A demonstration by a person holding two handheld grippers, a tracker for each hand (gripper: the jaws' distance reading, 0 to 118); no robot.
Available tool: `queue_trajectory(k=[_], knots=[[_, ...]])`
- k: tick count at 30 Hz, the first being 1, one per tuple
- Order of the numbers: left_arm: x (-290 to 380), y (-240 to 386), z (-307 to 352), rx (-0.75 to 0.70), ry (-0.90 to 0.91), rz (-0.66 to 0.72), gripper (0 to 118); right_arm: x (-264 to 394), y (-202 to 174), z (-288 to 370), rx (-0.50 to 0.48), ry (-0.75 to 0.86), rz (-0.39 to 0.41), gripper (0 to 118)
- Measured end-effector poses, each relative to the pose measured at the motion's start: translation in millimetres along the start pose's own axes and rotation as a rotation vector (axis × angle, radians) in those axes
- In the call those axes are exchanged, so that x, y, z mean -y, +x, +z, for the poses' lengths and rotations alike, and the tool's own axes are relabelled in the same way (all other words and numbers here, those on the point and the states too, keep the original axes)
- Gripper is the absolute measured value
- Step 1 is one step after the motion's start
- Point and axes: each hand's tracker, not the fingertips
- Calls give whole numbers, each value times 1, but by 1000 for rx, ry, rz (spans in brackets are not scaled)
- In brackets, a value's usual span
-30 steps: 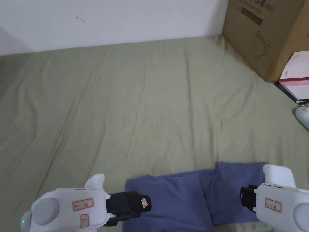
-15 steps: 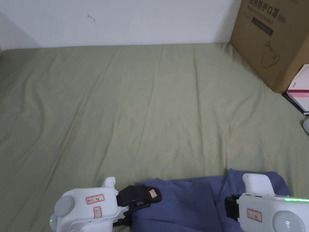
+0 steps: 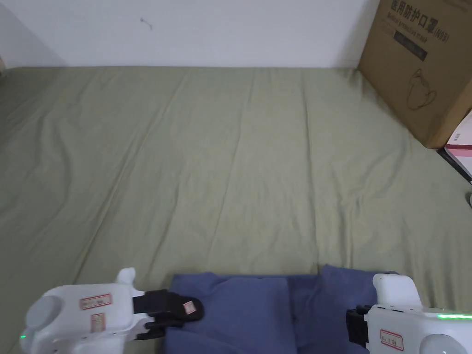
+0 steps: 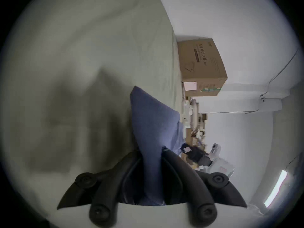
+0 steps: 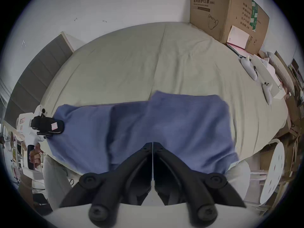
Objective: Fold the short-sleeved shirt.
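Olive-green bedsheet, white wall, cardboard box at right

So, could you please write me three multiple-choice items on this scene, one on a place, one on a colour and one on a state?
1. Where does the cardboard box stand?
A. far right corner of the bed
B. near left corner
C. on the shirt

2. What colour is the shirt?
A. red
B. blue
C. white

3. What is the left claw doing?
A. hanging open above the bed
B. shut on a box flap
C. shut on a fold of the shirt

Answers: 1 A, the box stands against the wall at the far right; 2 B, the cloth is blue on the green sheet; 3 C, blue cloth runs between its two jaws.
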Motion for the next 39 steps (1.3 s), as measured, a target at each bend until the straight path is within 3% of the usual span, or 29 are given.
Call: queue_trajectory(k=[9,15,19,24,29,34,35,37,38,39], knots=[[-3,-9,116,-220,159,10,9,-3,-1,-1,-16,-1,-33,1],[7,33,116,-255,187,1,9,-2,-1,-1,-27,0,-25,1],[6,88,103,-367,201,-33,9,-2,9,1,-32,10,-42,1],[14,172,58,-377,162,-224,9,-1,31,5,-38,30,-76,1],[24,223,-33,-337,22,-343,9,2,59,12,-35,46,-118,1],[34,232,-132,-474,-97,-457,11,11,86,19,1,57,-165,1],[37,237,-146,-499,-120,-512,14,13,90,21,18,56,-167,1],[42,244,-165,-464,-158,-535,35,18,99,24,29,58,-169,1],[46,247,-173,-406,-180,-514,48,19,103,25,32,52,-175,1],[46,249,-177,-336,-194,-489,53,21,108,25,32,49,-184,1]])
